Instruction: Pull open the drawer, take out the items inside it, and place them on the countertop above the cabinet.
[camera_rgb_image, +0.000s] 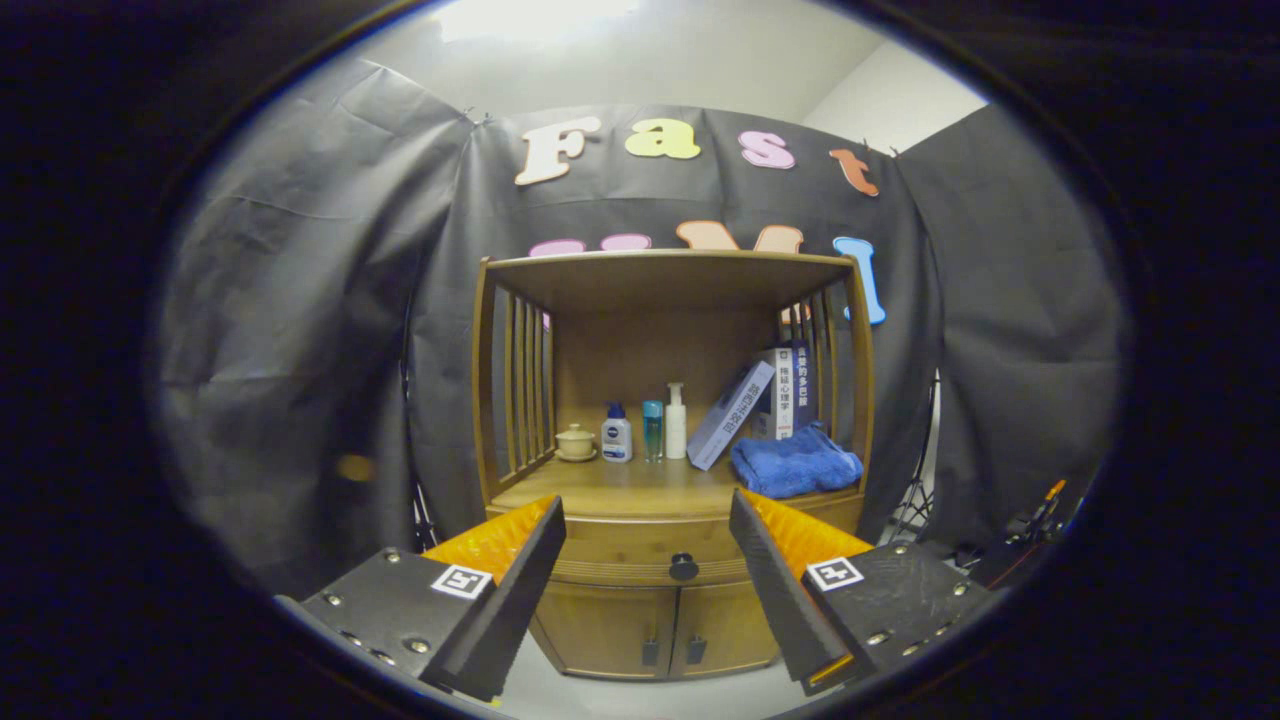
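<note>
The tool (648, 560) hangs in front of a wooden cabinet (668, 440), its two fingers spread wide apart with nothing between them but open air. Framed in the gap between the fingers is the drawer (640, 555), closed flush with the cabinet front, its round dark knob (684, 567) sitting at the middle. The tool is well clear of the knob and touches nothing.

Below the drawer are two small doors (655, 628), shut, each with a dark handle near the centre seam. Above the drawer lies the counter (620, 490), set inside an open frame with slatted sides and a flat roof. At the back of it, from one side to the other, stand a small lidded cup (575, 441), a white bottle with a blue cap (616, 434), a slim blue bottle (652, 430) and a white pump bottle (676, 422). Next come a few books (775, 395), one leaning against the others. A folded blue towel (795, 463) lies in front of the books, near the counter's front edge. What the drawer holds I cannot tell from here.
</note>
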